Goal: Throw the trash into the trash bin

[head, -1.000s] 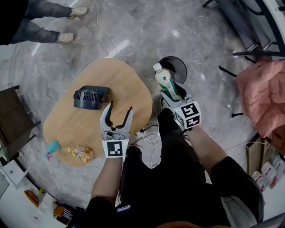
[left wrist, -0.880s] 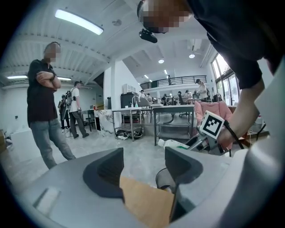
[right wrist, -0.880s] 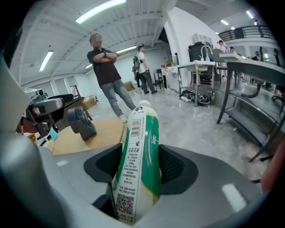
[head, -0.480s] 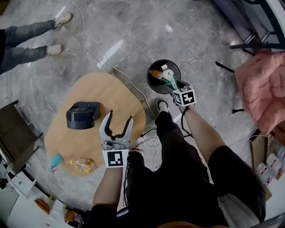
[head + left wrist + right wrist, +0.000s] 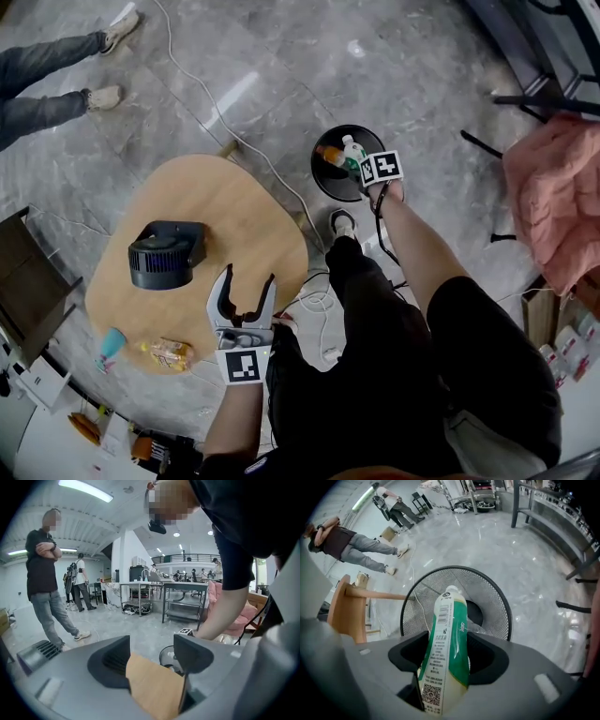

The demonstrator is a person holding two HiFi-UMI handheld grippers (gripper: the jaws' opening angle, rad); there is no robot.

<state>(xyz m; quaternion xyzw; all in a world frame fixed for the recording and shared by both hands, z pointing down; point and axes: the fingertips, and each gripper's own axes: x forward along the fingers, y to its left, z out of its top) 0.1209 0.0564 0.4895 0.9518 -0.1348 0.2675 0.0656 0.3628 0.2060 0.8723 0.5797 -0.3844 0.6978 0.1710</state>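
Observation:
A green-labelled bottle (image 5: 447, 644) with a white cap (image 5: 352, 144) is clamped between the jaws of my right gripper (image 5: 360, 161). The gripper points steeply down, holding the bottle cap-first over the mouth of the black mesh trash bin (image 5: 328, 178). An orange piece of trash (image 5: 329, 155) lies inside the bin. My left gripper (image 5: 245, 289) stands open and empty over the near edge of the wooden table (image 5: 216, 211). In the left gripper view its jaws frame the table edge (image 5: 154, 686). A snack packet (image 5: 167, 353) and a teal cup (image 5: 111, 343) lie on the table's near-left end.
A black fan (image 5: 166, 253) sits on the table. A white cable (image 5: 220, 117) runs across the grey floor to the table. My shoe (image 5: 343, 223) is beside the bin. A bystander's legs (image 5: 56, 94) are at the top left, and pink cloth (image 5: 553, 202) hangs at the right.
My right gripper has swung down and away with the bottle, tipping it over the bin's mouth. My left gripper has sunk a little toward the table's near edge, still open.

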